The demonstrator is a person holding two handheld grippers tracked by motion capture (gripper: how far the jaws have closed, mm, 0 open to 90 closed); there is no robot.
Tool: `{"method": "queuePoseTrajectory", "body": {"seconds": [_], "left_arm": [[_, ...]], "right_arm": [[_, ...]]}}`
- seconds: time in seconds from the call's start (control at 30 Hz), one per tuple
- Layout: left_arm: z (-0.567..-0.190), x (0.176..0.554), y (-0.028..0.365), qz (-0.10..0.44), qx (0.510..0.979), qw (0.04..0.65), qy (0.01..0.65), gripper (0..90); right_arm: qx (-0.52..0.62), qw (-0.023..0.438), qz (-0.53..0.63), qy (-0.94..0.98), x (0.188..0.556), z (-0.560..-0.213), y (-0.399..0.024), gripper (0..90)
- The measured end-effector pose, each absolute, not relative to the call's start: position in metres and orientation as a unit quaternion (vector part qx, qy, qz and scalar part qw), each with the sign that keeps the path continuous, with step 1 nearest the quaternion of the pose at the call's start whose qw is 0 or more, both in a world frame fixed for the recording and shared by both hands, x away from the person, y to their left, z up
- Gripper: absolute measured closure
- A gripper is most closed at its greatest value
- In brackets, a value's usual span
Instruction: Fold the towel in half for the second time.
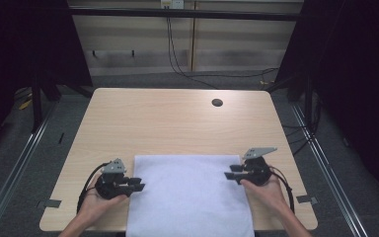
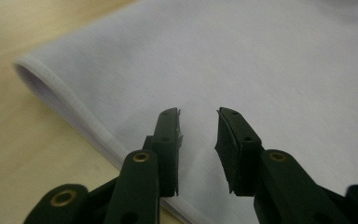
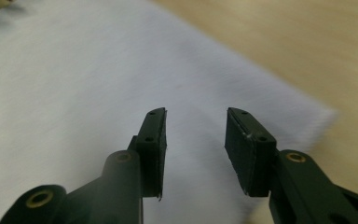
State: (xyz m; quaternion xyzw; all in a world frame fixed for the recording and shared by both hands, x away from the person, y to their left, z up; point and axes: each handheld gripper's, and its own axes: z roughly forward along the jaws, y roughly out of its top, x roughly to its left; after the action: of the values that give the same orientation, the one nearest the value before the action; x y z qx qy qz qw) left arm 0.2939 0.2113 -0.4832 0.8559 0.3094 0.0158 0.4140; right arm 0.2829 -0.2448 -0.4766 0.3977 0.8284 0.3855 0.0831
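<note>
A white cloth [image 1: 190, 195] lies flat on the near half of the wooden table [image 1: 177, 123] and hangs over its front edge. My left gripper [image 1: 139, 183] hovers at the cloth's left edge, pointing inward. In the left gripper view the cloth [image 2: 261, 65] shows a hemmed, folded edge, and the left gripper [image 2: 198, 116] stands open just above it with nothing between its jaws. My right gripper [image 1: 228, 176] sits at the cloth's right edge, pointing inward. Seen from the right gripper view, the right gripper [image 3: 196, 114] is open over the cloth [image 3: 98, 84], empty.
A round cable hole [image 1: 217, 102] sits near the table's far right. Bare wood lies beyond the cloth. Black cables [image 1: 177, 59] hang down the wall behind the table. Metal rails [image 1: 15, 163] run along the floor on both sides.
</note>
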Motion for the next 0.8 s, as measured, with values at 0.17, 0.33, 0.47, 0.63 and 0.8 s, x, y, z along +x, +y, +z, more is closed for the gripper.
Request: {"method": "queuePoseTrajectory", "body": {"seconds": [0.17,0.33,0.47,0.63,0.8], "left_arm": [[-0.482,0.321,0.219,0.04,0.832,0.428,0.35,67.9],[-0.484,0.342,0.218,0.051,0.832,0.421,0.358,66.7],[-0.481,0.357,0.217,0.07,0.827,0.426,0.36,63.5],[-0.483,0.371,0.215,0.07,0.824,0.426,0.367,59.6],[-0.491,0.377,0.214,0.055,0.83,0.414,0.369,54.8]], "right_arm": [[0.42,0.109,0.377,0.818,0.317,-0.475,-0.264,53.0],[0.431,0.117,0.357,0.82,0.333,-0.494,-0.262,51.7],[0.434,0.131,0.347,0.821,0.339,-0.497,-0.262,50.3],[0.434,0.127,0.345,0.823,0.345,-0.501,-0.261,57.4],[0.427,0.106,0.359,0.824,0.343,-0.501,-0.262,72.4]]}}
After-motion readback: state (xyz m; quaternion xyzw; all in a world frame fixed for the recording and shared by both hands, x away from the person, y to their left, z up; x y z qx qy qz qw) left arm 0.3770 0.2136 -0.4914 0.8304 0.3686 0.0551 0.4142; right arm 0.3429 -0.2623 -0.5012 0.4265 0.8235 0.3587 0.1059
